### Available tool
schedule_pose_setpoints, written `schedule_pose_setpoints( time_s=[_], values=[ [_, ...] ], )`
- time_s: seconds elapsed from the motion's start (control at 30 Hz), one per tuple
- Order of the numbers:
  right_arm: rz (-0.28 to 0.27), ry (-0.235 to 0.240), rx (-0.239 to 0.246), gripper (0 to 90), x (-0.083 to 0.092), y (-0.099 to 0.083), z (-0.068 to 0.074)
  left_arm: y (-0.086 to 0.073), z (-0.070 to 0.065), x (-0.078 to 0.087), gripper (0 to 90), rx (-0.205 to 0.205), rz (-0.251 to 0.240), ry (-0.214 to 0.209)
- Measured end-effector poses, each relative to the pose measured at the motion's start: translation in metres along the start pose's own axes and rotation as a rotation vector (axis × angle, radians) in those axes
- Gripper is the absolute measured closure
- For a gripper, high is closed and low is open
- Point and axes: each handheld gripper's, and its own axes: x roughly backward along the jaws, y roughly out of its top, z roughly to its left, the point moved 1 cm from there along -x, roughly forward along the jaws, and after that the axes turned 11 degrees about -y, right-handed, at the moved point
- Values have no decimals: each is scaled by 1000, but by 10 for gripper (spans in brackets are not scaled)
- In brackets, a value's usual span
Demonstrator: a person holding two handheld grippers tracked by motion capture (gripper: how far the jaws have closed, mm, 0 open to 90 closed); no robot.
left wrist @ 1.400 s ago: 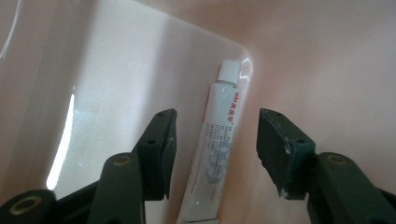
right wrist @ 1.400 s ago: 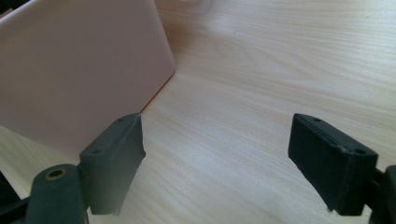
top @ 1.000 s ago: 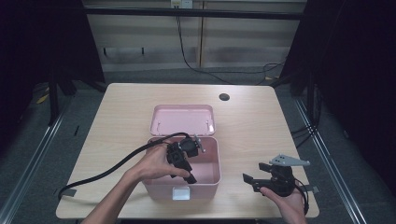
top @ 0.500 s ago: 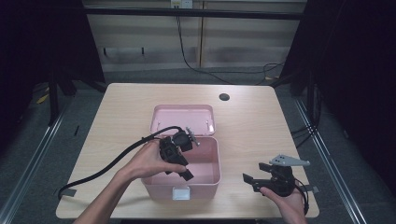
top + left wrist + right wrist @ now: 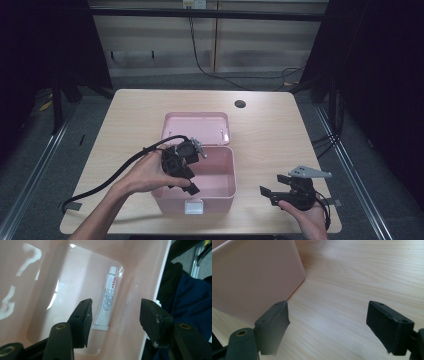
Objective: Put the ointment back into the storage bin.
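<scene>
We are holding the left gripper (image 5: pixel 113 315), jaws spread, above the small white plastic tube (image 5: pixel 107 299) lying inside the open pink plastic box (image 5: pixel 226 165); closing askew, we risk it slipping. The right gripper (image 5: pixel 327 325) is resting on the table, jaws also spread.

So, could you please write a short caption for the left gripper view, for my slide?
Open left gripper poised inside the pink box, above a white tube lying on its floor.

1 box (image 5: pixel 220 187), 1 tube (image 5: pixel 107 298), 2 grippers.
</scene>
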Motion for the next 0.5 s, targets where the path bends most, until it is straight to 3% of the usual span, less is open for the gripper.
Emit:
schedule_pose_setpoints(
  time_s=[0.23, 0.5],
  values=[
    [-1, -1, -1, 176, 0, 0, 0, -24, 6, 20, 416, 30, -75, 11],
    [1, -3, -2, 176, 0, 0, 0, -46, 3, 38, 415, 30, -121, 28]
  ],
)
